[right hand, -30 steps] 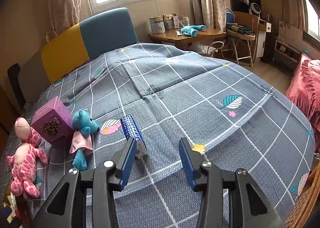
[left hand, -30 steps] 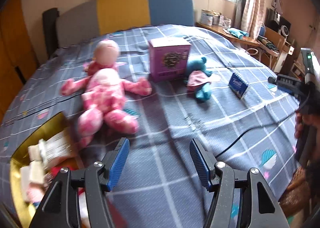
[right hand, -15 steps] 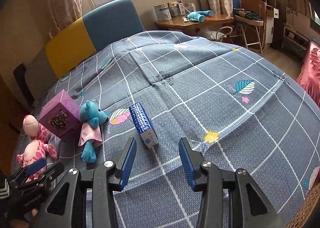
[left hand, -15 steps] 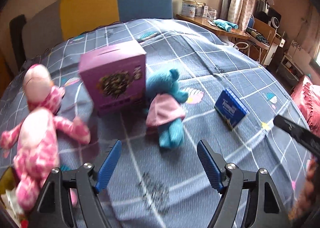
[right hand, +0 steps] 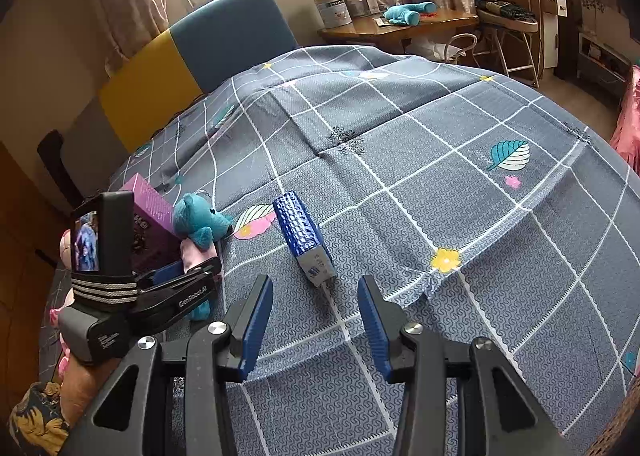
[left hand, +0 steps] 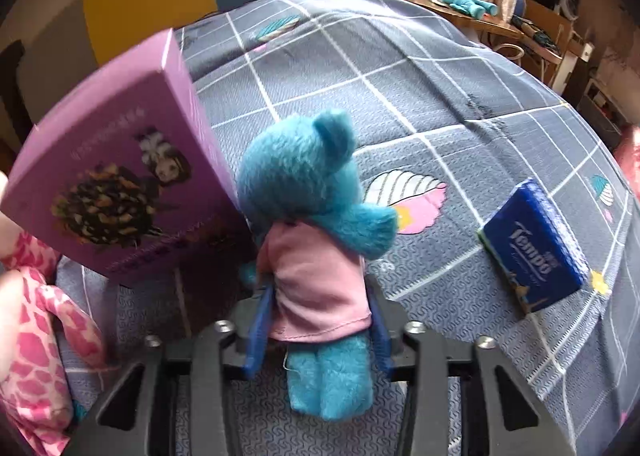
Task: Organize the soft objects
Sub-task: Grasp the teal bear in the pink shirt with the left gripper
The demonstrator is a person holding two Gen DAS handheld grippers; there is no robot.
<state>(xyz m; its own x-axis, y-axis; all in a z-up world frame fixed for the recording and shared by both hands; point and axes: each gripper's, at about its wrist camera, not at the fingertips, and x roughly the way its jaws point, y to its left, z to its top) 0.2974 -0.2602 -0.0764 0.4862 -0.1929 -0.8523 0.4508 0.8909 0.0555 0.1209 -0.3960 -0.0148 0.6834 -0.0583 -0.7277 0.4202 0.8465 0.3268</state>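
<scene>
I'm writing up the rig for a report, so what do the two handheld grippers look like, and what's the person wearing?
Both grippers are black plastic frames with silver screws and ribbed blue pads on two fingers. The left gripper carries white lettering on one finger, a small lit screen on its upright black block, and a black strap with white stripes. The right gripper looks the same up front. A dark sleeve with a gold floral print shows.

Our left gripper (left hand: 318,320) closing, right gripper (right hand: 316,320) idle

Our left jaws close around a toy at six o'clock; our right jaws stand parted, empty, angled downward.
</scene>
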